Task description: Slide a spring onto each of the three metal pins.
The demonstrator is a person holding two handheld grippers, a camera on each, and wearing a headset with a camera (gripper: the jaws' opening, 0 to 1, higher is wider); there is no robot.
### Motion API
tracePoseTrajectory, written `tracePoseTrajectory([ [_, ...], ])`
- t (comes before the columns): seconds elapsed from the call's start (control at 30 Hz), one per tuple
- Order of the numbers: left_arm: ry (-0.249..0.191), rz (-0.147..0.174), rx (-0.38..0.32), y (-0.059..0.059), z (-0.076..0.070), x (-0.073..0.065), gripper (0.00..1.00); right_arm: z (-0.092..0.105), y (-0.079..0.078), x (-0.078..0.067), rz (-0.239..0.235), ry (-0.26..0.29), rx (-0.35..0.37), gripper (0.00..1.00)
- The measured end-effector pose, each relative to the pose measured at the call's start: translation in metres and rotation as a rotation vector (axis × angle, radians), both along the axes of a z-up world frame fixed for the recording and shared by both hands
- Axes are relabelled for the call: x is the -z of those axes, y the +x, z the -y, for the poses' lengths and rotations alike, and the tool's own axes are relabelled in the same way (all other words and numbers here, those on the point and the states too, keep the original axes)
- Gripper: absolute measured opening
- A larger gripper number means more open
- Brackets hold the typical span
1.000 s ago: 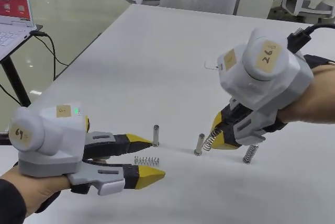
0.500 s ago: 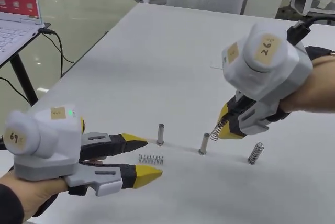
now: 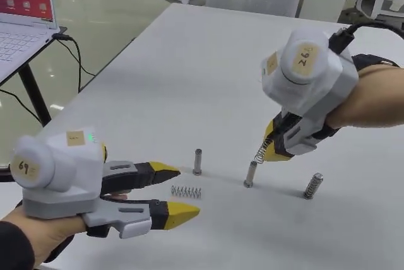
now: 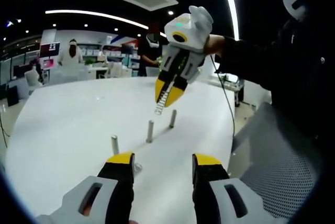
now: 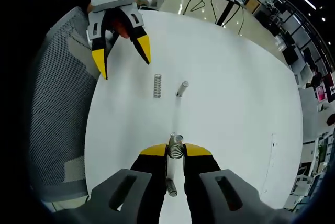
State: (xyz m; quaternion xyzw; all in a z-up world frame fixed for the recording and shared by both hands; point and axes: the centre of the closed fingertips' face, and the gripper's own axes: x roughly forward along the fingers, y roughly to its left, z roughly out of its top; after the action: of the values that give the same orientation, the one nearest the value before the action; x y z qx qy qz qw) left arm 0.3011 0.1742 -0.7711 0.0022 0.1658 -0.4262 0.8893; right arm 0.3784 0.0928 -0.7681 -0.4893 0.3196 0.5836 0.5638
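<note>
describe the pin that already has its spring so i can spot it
On the white table, three metal pins stand in a row. Take the rightmost pin, near the right tongs: it alone wears a coil, while the left pin and middle pin are bare.

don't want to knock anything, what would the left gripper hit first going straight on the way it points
Probably the loose coiled metal spring on the white table, just ahead of the open jaws of the left gripper, though the gripper's height is unclear.
</note>
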Motion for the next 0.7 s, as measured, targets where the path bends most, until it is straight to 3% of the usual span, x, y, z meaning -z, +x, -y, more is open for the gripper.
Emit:
tracePoseTrajectory([
  [0.1, -0.001, -0.001, -0.001, 0.0, -0.001, 0.001, 0.39, 0.001, 0.005, 0.006, 0.011, -0.028, -0.001, 0.08],
  [0.7, -0.006, -0.006, -0.006, 0.0, -0.001, 0.001, 0.41, -0.002, 0.006, 0.019, -0.007, -0.071, -0.015, 0.08],
])
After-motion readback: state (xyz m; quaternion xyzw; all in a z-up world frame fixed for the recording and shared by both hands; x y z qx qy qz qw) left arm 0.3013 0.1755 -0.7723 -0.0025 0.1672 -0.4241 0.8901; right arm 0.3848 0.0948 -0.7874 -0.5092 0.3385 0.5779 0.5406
